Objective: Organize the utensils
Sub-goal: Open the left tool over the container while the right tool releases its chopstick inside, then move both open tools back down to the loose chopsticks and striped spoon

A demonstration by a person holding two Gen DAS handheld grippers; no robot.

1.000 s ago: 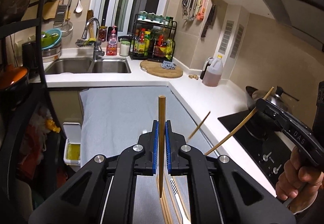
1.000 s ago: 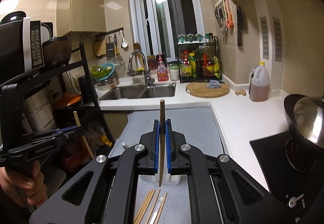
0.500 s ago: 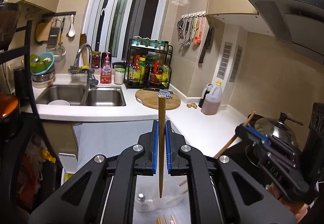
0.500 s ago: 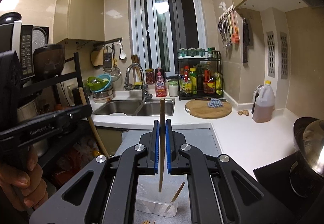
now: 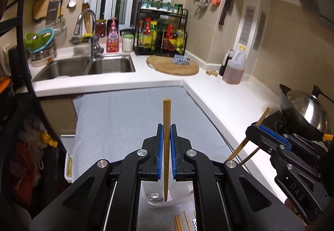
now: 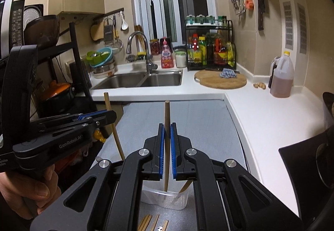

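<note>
Left wrist view: left gripper clamps one chopstick upright, long axis 12-to-6, tip down over clear container on desk. Right gripper pinches second chopstick, also vertical above container. One more chopstick leans inside; several lie at 6 o'clock.

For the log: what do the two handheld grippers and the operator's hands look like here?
Both are matte black plastic linkage grippers with silver pivot bolts and ribbed blue pads on the fingers. The left gripper, seen from the right wrist view, carries white "GenRobot.AI" lettering; the right gripper shows embossed "DAS" on its side. The left hand is bare, no glove or sleeve visible. No cables show.
</note>
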